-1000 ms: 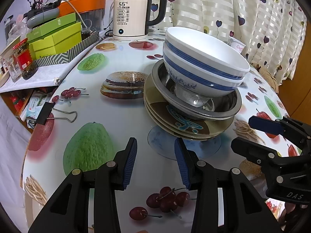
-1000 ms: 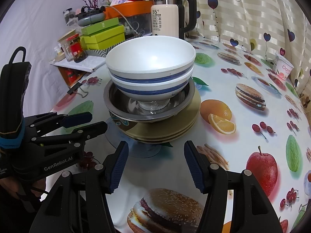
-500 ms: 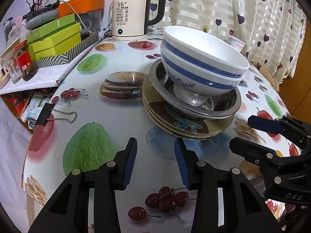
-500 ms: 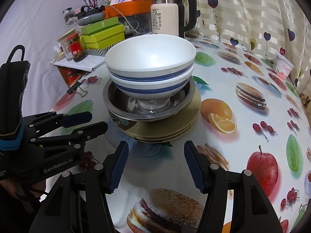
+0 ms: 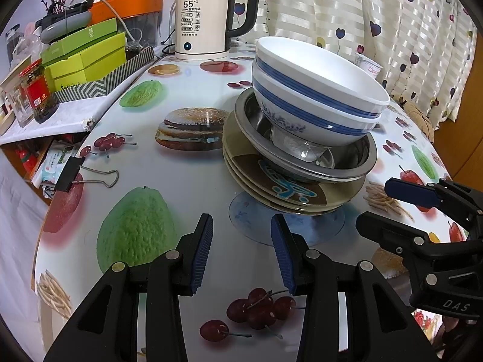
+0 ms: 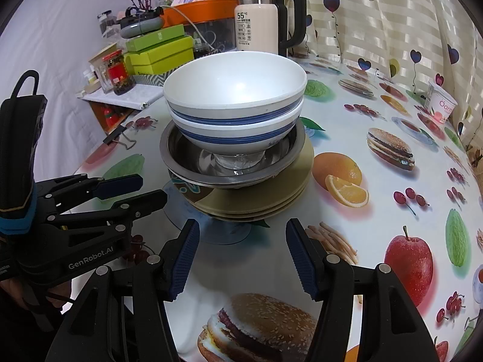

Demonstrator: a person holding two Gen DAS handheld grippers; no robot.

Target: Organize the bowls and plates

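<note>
Fruit-printed tablecloth (image 5: 187, 181); striped heart curtain (image 5: 347, 9) behind.

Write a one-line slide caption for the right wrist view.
Open right gripper faces two nested blue-striped bowls in a steel basin atop stacked plates; left gripper open alongside.

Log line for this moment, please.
left gripper: open, empty | right gripper: open, empty | two white blue-striped bowls in steel dish on stacked plates
</note>
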